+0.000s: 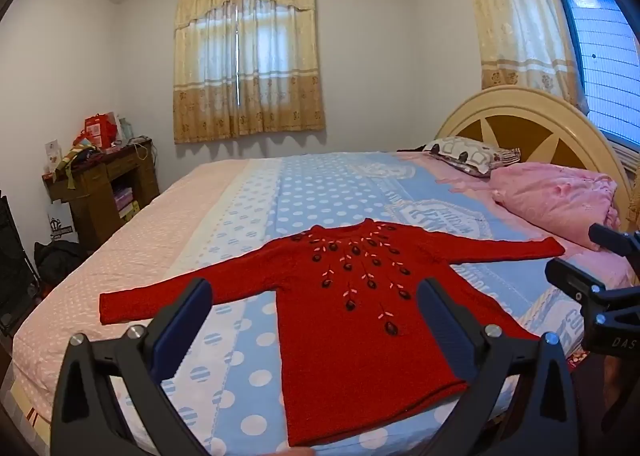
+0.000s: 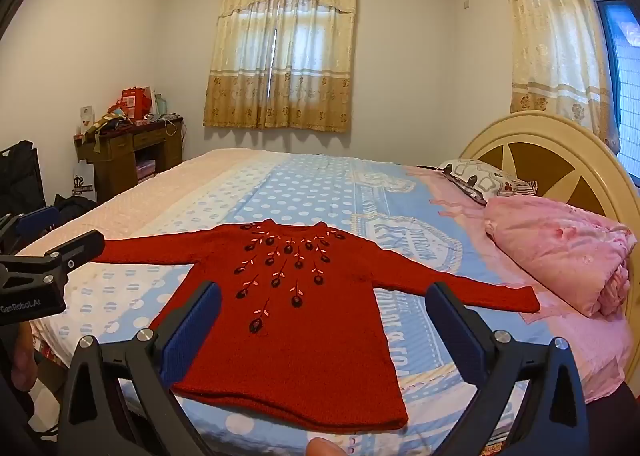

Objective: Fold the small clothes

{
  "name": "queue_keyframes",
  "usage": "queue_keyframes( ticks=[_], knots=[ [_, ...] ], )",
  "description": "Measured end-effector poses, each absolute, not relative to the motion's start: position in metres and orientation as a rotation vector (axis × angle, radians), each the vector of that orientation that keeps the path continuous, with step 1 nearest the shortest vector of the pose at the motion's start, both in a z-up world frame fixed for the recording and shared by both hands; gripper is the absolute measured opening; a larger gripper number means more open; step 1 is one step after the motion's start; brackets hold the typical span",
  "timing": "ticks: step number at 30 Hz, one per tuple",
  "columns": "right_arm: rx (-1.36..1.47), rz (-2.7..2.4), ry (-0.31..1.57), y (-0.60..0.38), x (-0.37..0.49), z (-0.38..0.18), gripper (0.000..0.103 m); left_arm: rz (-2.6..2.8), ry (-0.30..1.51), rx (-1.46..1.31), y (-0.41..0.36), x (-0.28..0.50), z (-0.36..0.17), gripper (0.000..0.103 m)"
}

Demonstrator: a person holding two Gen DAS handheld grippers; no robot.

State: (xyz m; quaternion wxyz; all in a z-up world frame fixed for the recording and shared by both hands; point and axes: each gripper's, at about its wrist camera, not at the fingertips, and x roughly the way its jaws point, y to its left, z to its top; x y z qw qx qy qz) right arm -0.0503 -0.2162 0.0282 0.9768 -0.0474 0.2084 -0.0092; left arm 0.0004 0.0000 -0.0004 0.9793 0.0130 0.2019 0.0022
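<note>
A small red knit sweater (image 1: 352,320) with dark embroidered flowers lies flat and face up on the bed, both sleeves spread out sideways; it also shows in the right wrist view (image 2: 296,328). My left gripper (image 1: 316,312) is open and empty, held above the sweater's hem end. My right gripper (image 2: 324,316) is open and empty too, also above the hem end. Each gripper shows at the edge of the other's view: the right one (image 1: 600,280), the left one (image 2: 44,256).
The bed (image 1: 312,192) has a blue polka-dot and pink sheet. A folded pink quilt (image 2: 560,252) and a patterned pillow (image 2: 480,176) lie by the rounded headboard (image 2: 552,160) on the right. A cluttered wooden desk (image 1: 100,188) stands at the far left wall.
</note>
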Motion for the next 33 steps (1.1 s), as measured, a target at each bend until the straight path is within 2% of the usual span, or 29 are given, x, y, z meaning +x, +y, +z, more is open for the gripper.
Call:
queue_keyframes(
  ticks=[33],
  knots=[
    [-0.098,-0.018,0.433,-0.214,-0.049,0.016,0.102,0.026,0.402,0.010,0.013,0.000,-0.001,0.103]
  ],
)
